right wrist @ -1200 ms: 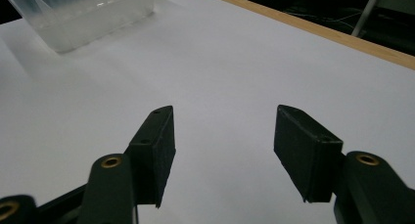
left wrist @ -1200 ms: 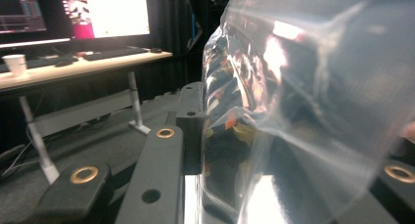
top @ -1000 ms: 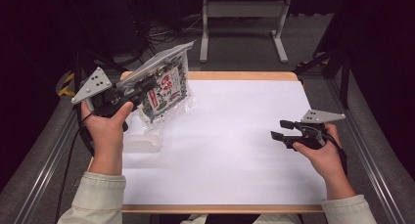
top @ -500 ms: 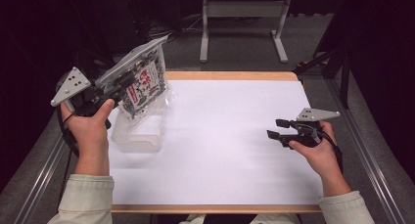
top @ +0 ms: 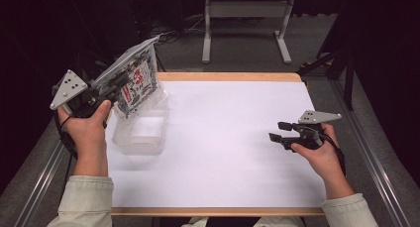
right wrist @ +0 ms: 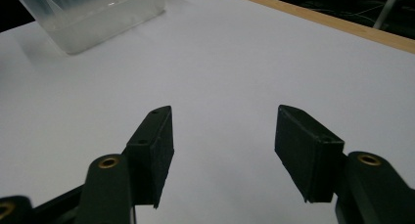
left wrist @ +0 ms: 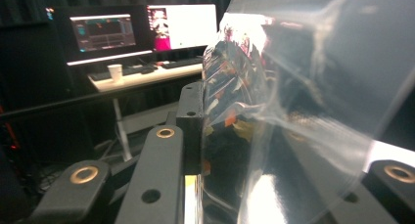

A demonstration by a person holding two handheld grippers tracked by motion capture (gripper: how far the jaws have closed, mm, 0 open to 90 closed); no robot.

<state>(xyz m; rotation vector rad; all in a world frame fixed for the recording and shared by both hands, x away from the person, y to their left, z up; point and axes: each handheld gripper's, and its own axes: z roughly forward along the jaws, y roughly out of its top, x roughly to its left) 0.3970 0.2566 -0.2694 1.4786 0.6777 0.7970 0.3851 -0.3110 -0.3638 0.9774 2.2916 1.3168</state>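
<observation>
A clear plastic bag (top: 132,81) with a printed colourful card inside is held tilted in the air over the table's left edge. My left gripper (top: 115,83) is shut on the bag, whose glossy film (left wrist: 293,111) crosses the left gripper view. Under the bag, a clear plastic box (top: 140,130) sits on the white table top (top: 233,152). At the right side my right gripper (top: 278,131) hovers low over the white surface, open, with nothing between its jaws. In the right gripper view the box (right wrist: 93,11) lies far ahead at the upper left.
The table has a wooden rim (top: 228,77) at the back and metal rails (top: 39,187) along its sides. A metal stand (top: 245,19) stands on the floor behind. A desk with lit monitors (left wrist: 142,31) appears in the left gripper view.
My left hand has carried the bag further left and slightly up, off the box and past the table's left edge. The right gripper stays where it was, open.
</observation>
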